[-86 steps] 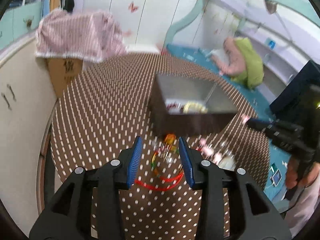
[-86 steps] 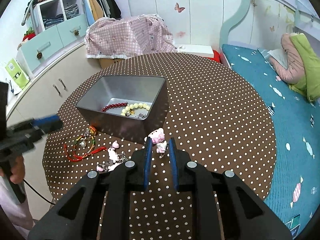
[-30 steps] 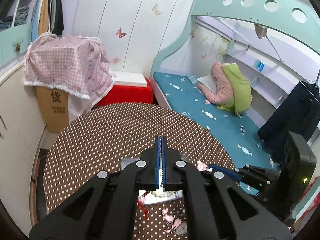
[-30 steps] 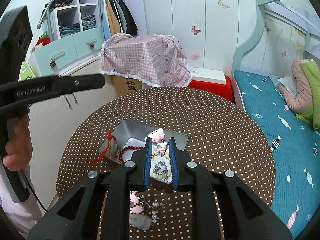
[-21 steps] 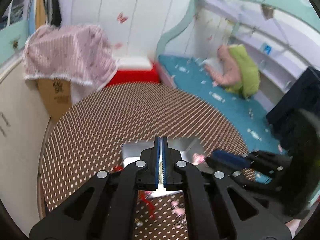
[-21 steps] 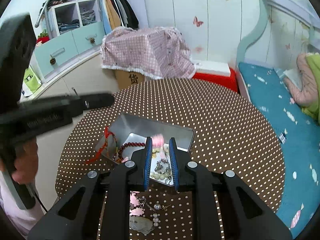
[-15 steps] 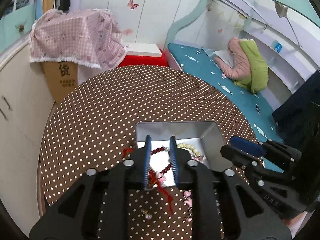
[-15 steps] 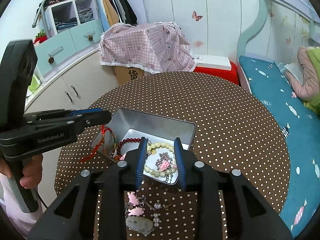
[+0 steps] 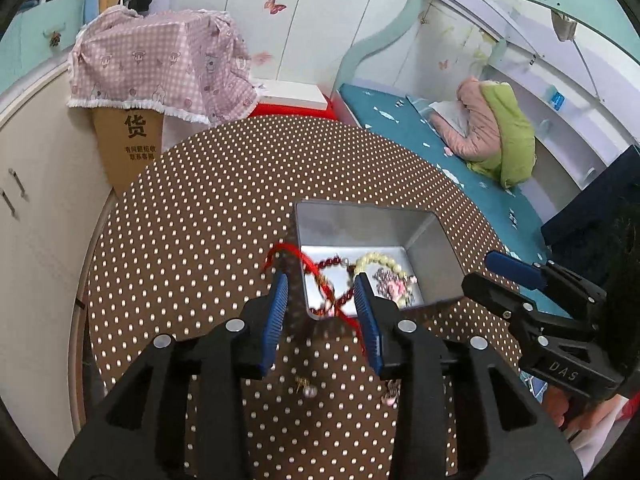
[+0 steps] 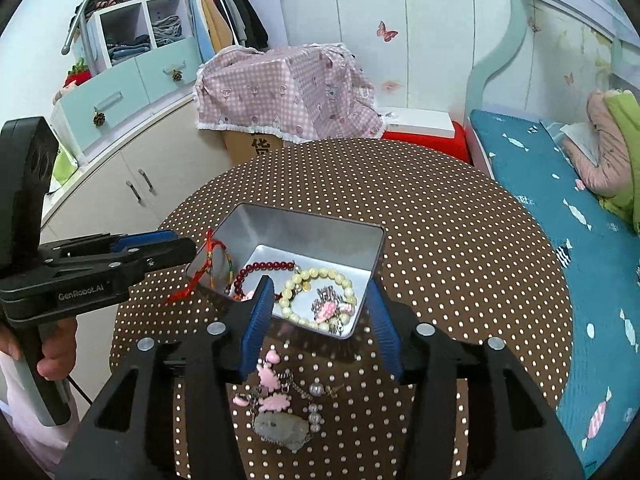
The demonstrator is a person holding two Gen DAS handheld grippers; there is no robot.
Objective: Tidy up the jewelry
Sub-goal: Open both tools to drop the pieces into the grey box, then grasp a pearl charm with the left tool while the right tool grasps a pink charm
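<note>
1. Both grippers, left (image 9: 322,300) and right (image 10: 320,312), have fingers spread wide, holding nothing, above the tin (image 10: 304,236).
2. Red cord (image 10: 202,268) drapes over the tin's rim, half out.
3. Pink charm chain (image 10: 276,392) lies on the tabletop (image 10: 440,240) just beside the tin.
4. Both look light and floppy; I'd pinch the pendant stone, not the loose links.
</note>
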